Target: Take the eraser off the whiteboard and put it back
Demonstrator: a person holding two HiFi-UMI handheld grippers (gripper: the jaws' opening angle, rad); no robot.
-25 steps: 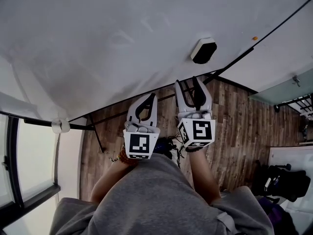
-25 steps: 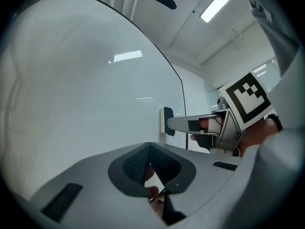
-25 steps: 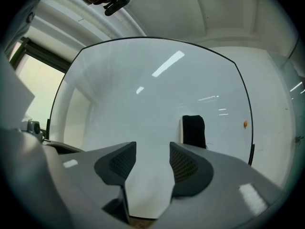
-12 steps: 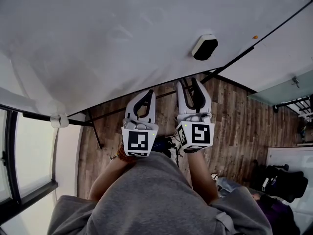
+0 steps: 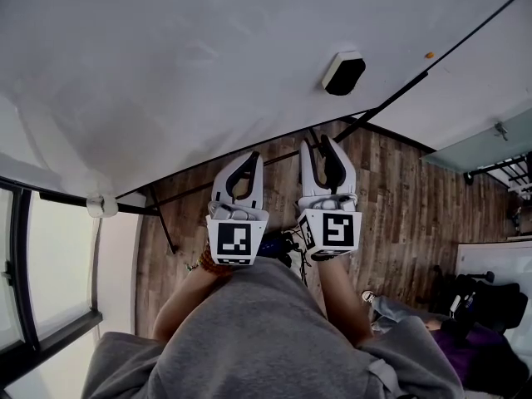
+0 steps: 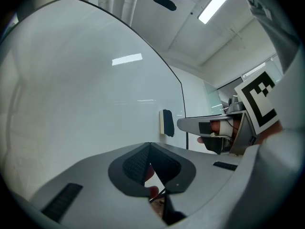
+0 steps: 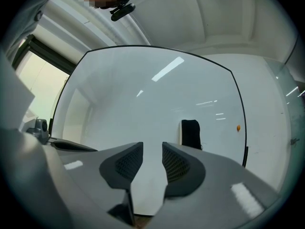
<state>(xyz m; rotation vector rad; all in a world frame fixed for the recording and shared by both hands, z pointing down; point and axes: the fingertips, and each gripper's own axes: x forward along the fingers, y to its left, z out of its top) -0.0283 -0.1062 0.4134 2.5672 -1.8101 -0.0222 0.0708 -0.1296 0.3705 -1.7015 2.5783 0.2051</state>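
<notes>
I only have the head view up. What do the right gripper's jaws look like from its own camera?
Observer: In the right gripper view the right gripper has its jaws apart, having just been closing, with only bare whiteboard showing between them.
Operator: Where's the eraser from there?
Observer: The eraser sits on the board ahead, just right of the gap, not lined up with it.
Operator: And the left one?
Observer: In the left gripper view the left gripper has its jaw tips together, holding nothing.
</notes>
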